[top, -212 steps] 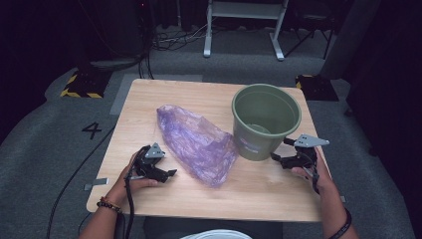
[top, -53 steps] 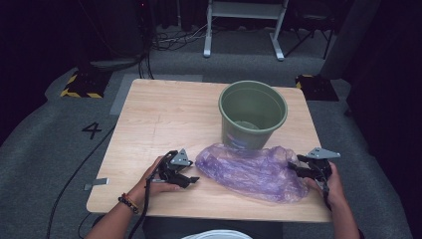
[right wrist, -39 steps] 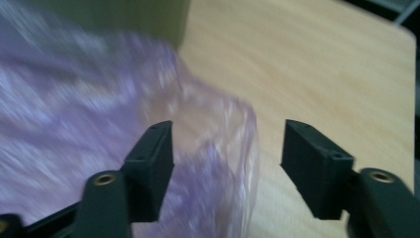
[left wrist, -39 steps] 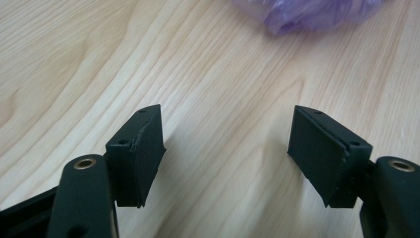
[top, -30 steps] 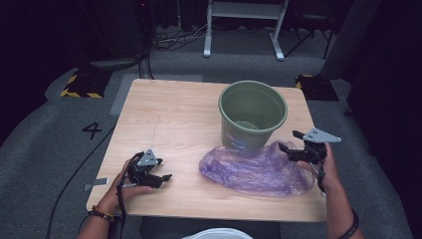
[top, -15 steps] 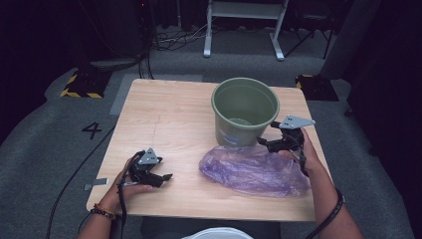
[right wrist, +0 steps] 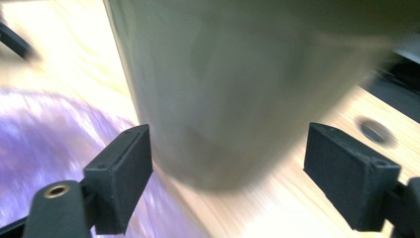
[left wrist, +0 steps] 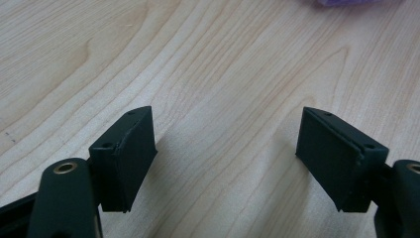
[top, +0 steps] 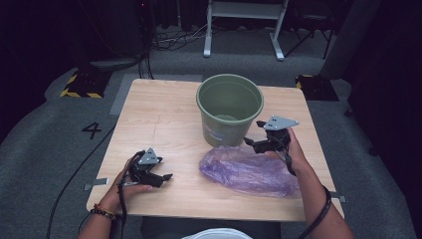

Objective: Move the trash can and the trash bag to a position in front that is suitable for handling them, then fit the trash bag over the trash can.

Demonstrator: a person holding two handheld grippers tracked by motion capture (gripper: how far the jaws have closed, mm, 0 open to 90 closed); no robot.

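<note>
Tongs on the right (top: 255, 141) gape, seemingly level, facing the bucket (top: 229, 107).

Your bucket (top: 229, 107) stands far-centre on the table (top: 159, 117); the plastic bag (top: 246, 172) lies just near of it, to the right, perhaps touching its base.

We look down on a light wooden desk (top: 164, 119) standing on grey carpet (top: 45, 164), where a dark number 4 (top: 92, 130) is marked at the left of the frame. Yellow-and-black hazard tape (top: 79, 87) edges a dark block at the upper left. A white metal frame (top: 244, 25) stands at the top centre, with cables (top: 169, 37) tangled beside it. The surroundings lie in darkness.
</note>
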